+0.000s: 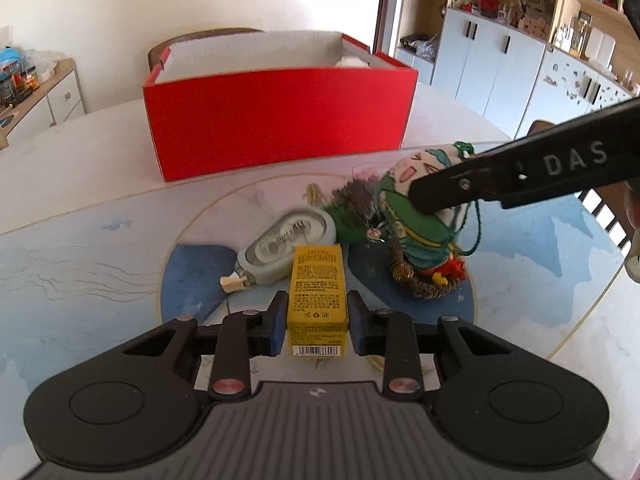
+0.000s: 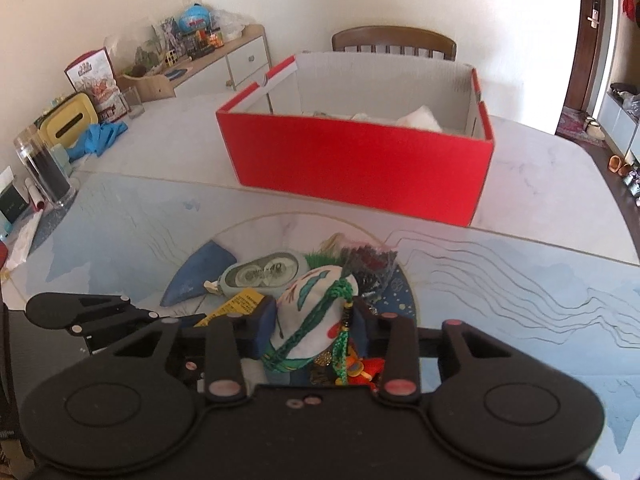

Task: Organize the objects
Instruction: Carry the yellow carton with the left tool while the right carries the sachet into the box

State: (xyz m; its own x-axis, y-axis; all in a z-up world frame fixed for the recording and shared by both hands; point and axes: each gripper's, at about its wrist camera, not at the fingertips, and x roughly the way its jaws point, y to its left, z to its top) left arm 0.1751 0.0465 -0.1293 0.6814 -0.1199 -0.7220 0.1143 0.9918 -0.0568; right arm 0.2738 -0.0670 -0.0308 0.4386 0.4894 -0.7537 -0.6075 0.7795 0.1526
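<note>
A: Left gripper [image 1: 317, 318] has the yellow carton [image 1: 317, 304] squarely between its fingers [image 1: 276, 328], both blue pads pressed against the carton's sides, so that one reads as held

B: And the carton's long axis runs straight out along the fingers, toward twelve o'clock, pointing right at the red box [image 1: 280, 120]

A: Over on the other side, the right gripper [image 2: 316, 330] is narrowed around the embroidered pouch [image 2: 316, 320], white cloth with green cord, filling the gap between its fingers [image 2: 265, 330]

B: From the right wrist view the red box [image 2: 360, 168] sits at twelve to one o'clock, well apart from the pile, open top facing up, something white already inside

A: So which hand is nearer?

B: Hard to call; both hover over the round patch of the counter [image 1: 80, 264]. The left has the box dead ahead, so it looks like the cleaner line

A: Left behind on the counter, the grey oval case [image 1: 286, 240] lies at eleven o'clock just beyond the carton, and a dark tassel [image 1: 360, 200] near the pouch [image 1: 420, 216]

B: The next move likely calls for a lift clear of the near wall, then forward over the rim
</note>
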